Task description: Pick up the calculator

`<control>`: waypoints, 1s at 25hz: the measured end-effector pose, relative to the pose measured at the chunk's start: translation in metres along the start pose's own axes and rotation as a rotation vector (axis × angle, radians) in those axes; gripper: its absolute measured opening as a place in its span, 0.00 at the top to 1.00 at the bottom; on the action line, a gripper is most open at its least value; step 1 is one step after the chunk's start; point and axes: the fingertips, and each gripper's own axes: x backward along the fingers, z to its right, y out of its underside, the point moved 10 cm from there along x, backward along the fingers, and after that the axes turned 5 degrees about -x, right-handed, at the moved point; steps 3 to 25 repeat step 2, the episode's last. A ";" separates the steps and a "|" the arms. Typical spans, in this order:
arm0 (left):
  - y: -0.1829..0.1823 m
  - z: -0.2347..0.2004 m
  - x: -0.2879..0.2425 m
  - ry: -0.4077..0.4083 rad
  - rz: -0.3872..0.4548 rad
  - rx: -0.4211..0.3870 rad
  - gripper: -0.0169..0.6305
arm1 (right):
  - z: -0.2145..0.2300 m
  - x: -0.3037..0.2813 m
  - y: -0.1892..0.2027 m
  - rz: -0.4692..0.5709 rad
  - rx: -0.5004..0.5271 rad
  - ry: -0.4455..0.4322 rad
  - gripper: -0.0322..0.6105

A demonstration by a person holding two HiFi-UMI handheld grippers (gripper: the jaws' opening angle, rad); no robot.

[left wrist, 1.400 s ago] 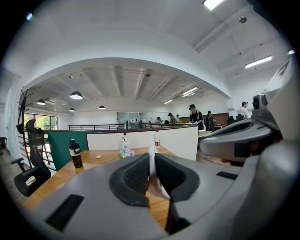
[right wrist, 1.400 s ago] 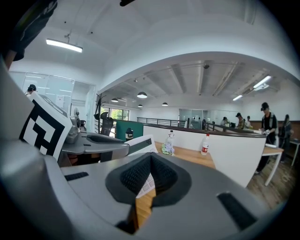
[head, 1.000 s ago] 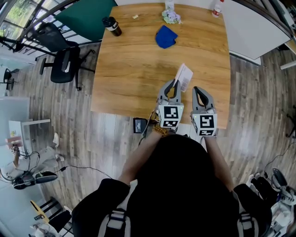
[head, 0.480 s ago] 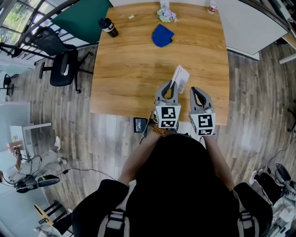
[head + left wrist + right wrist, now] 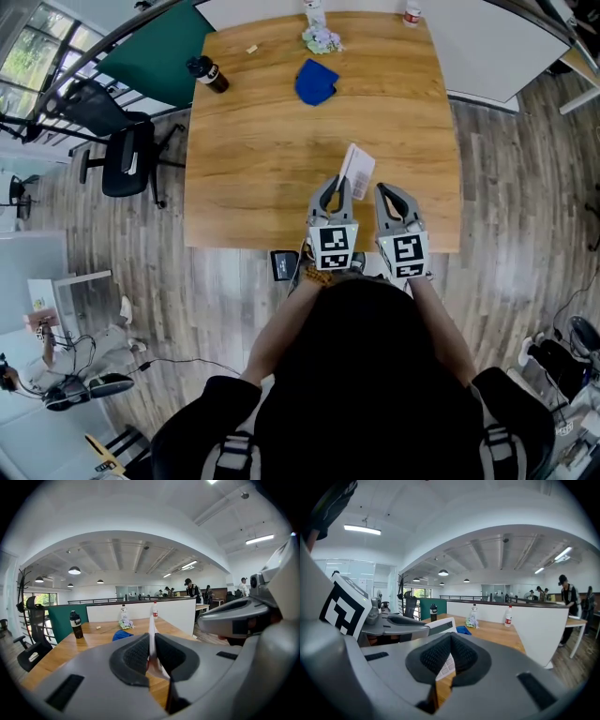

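The calculator is a thin white slab, and my left gripper is shut on its near end. In the left gripper view it stands edge-on as a narrow white strip between the dark pads. Its far end reaches out over the wooden table. My right gripper hovers just to the right of it near the table's front edge, shut with nothing in it. The right gripper view shows the calculator's display end beside the left gripper, behind the closed jaws of my right gripper.
A blue cloth, a dark bottle, a crumpled wad and a red-capped bottle sit toward the table's far side. An office chair stands left of the table. A small dark device lies on the floor by the front edge.
The head view has shifted, so the table and both grippers sit a bit further left. The left gripper keeps its hold on the calculator. The right gripper stays beside it.
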 end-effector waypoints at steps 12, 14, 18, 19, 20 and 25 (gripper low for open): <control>0.003 0.001 0.004 -0.008 -0.012 0.009 0.89 | -0.001 0.001 0.002 -0.004 -0.004 -0.009 0.94; 0.003 0.001 0.004 -0.008 -0.012 0.009 0.89 | -0.001 0.001 0.002 -0.004 -0.004 -0.009 0.94; 0.003 0.001 0.004 -0.008 -0.012 0.009 0.89 | -0.001 0.001 0.002 -0.004 -0.004 -0.009 0.94; 0.003 0.001 0.004 -0.008 -0.012 0.009 0.89 | -0.001 0.001 0.002 -0.004 -0.004 -0.009 0.94; 0.003 0.001 0.004 -0.008 -0.012 0.009 0.89 | -0.001 0.001 0.002 -0.004 -0.004 -0.009 0.94; 0.003 0.001 0.004 -0.008 -0.012 0.009 0.89 | -0.001 0.001 0.002 -0.004 -0.004 -0.009 0.94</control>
